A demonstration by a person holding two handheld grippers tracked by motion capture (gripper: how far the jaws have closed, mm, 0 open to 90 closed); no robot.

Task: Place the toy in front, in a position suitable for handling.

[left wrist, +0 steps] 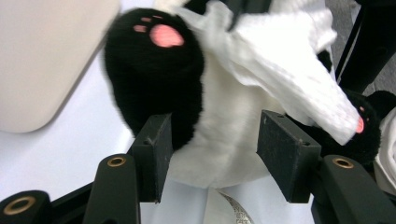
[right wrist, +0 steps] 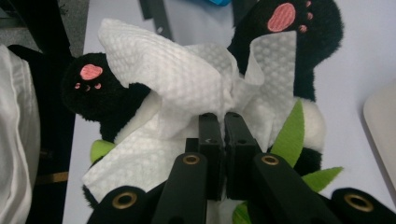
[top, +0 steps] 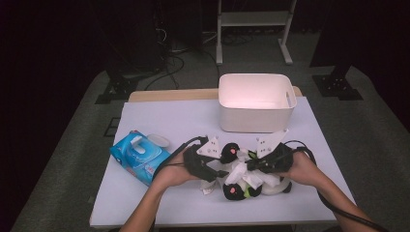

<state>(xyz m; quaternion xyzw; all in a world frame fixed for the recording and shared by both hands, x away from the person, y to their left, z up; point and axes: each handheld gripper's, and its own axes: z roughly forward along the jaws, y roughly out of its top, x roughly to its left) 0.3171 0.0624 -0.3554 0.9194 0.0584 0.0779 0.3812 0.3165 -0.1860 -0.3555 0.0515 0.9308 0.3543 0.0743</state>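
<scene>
Item one: plush panda point(top: 241, 186), black and white with pink paw pads, lying on its back on the table point(top: 159, 203); I take it as my landmark. It sits toward the near edge, with a strip of bare table between it and that edge.

Item two: white paper towel point(top: 240, 171), draped over the panda's belly between its paws.

Item three: left tongs point(top: 210, 169), at the panda's left flank. Their jaws straddle its white body; one pad touches the black fur, the other stands just off, so I count them released.

Item four: right tongs point(top: 251, 166), above the panda's belly, clenched on a fold of the paper towel.

Item five: white bin point(top: 256, 116), beyond the panda, well apart, near the far table edge.

Item six: blue wipes pack point(top: 138, 155), left of the panda, near the left table edge. Open table lies right of the panda.
</scene>
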